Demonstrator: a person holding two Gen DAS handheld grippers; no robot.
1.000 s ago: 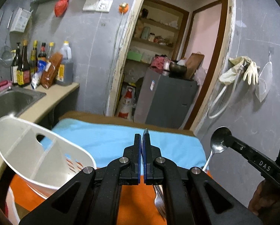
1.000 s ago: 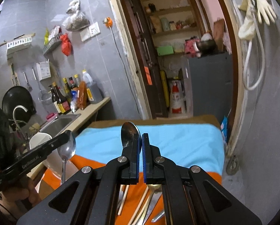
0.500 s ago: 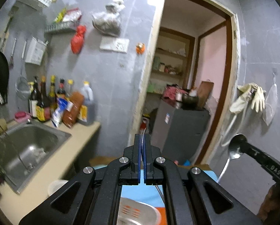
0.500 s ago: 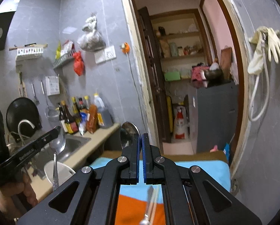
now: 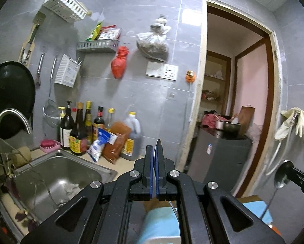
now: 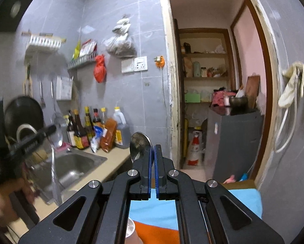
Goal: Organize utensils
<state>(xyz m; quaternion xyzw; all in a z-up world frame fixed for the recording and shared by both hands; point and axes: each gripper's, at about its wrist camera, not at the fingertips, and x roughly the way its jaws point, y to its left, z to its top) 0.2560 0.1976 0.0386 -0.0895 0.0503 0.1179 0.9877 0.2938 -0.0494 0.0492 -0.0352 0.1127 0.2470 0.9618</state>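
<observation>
The left hand-held gripper point(image 5: 154, 152) was clenched on a spoon point(image 5: 158, 145), whose thin edge stood up between the blue pads, with the handle running down below toward the blue cloth point(image 5: 158, 221). In the right wrist view that same gripper point(image 6: 50, 131) appeared blurred at the left, with its spoon point(image 6: 53, 162) hanging bowl-up over the steel sink point(image 6: 78, 166).

The right hand-held gripper point(image 6: 153, 152) was likewise clamped shut on a second spoon point(image 6: 139, 146), the shiny bowl rising just left of the fingertips. From the left wrist view this gripper point(image 5: 292, 172) showed at the right edge, the dark spoon bowl point(image 5: 282, 174) at its tip and the thin handle dropping toward the blue cloth.

Both grippers were raised above the surface, facing the grey tiled wall point(image 5: 141, 93) and the doorway point(image 5: 233, 93). Bottles point(image 5: 78, 128) stood in a row on the counter behind the sink point(image 5: 56, 179), beside a curved tap point(image 5: 11, 118). Below the right gripper lay blue and orange cloth point(image 6: 152, 223), with the rim of a cup point(image 6: 130, 228) just visible between the gripper's arms.
</observation>
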